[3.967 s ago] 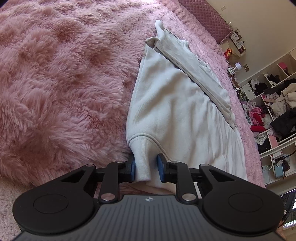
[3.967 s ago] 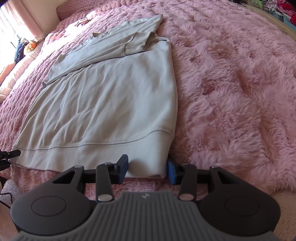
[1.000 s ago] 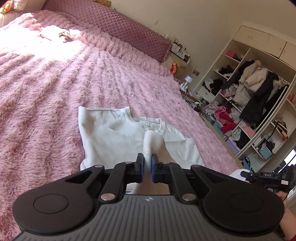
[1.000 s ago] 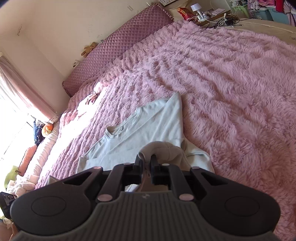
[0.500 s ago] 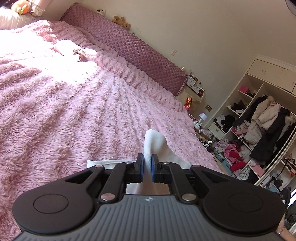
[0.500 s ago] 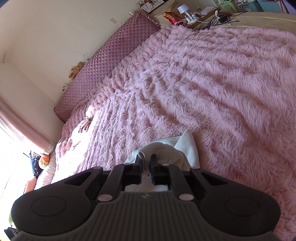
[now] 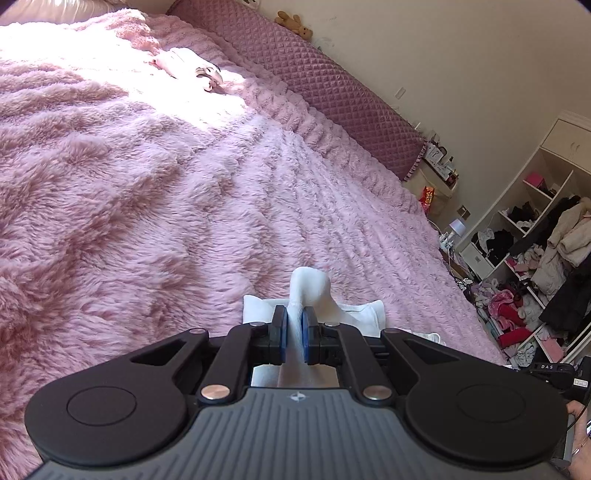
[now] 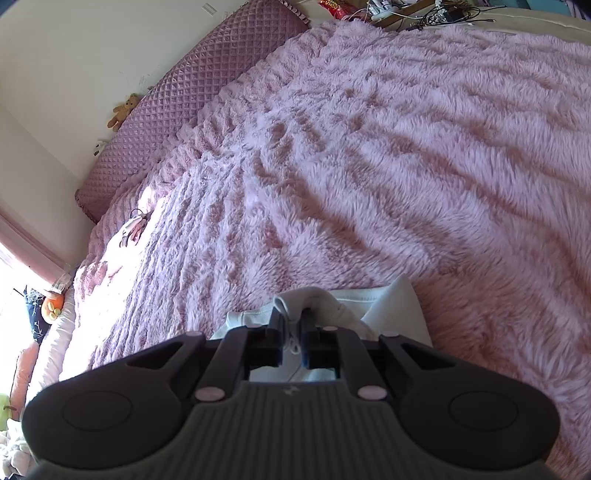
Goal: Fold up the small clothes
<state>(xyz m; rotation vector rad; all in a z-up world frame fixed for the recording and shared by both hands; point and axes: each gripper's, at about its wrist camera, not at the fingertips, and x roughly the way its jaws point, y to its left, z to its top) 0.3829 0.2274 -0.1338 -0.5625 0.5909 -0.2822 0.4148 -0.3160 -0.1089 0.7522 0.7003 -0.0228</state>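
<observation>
A white sweatshirt (image 7: 309, 286) lies on the pink fluffy bedspread (image 7: 147, 184). My left gripper (image 7: 294, 332) is shut on a bunched hem corner of it, which sticks up between the blue pads. The folded layer below shows as a white strip just past the fingers. My right gripper (image 8: 292, 334) is shut on the other hem corner of the sweatshirt (image 8: 391, 306), with a loose thread hanging between the pads. Most of the garment is hidden under both grippers.
A quilted mauve headboard (image 7: 332, 81) runs along the far side of the bed. A small pink item (image 7: 192, 66) lies near it. Open wardrobe shelves full of clothes (image 7: 535, 258) stand at the right. A bedside table with clutter (image 8: 406, 11) sits beyond the bed.
Both grippers have carried the hem forward over the sweatshirt toward the headboard. Less of the garment shows ahead of the fingers now. Both stay shut on the cloth.
</observation>
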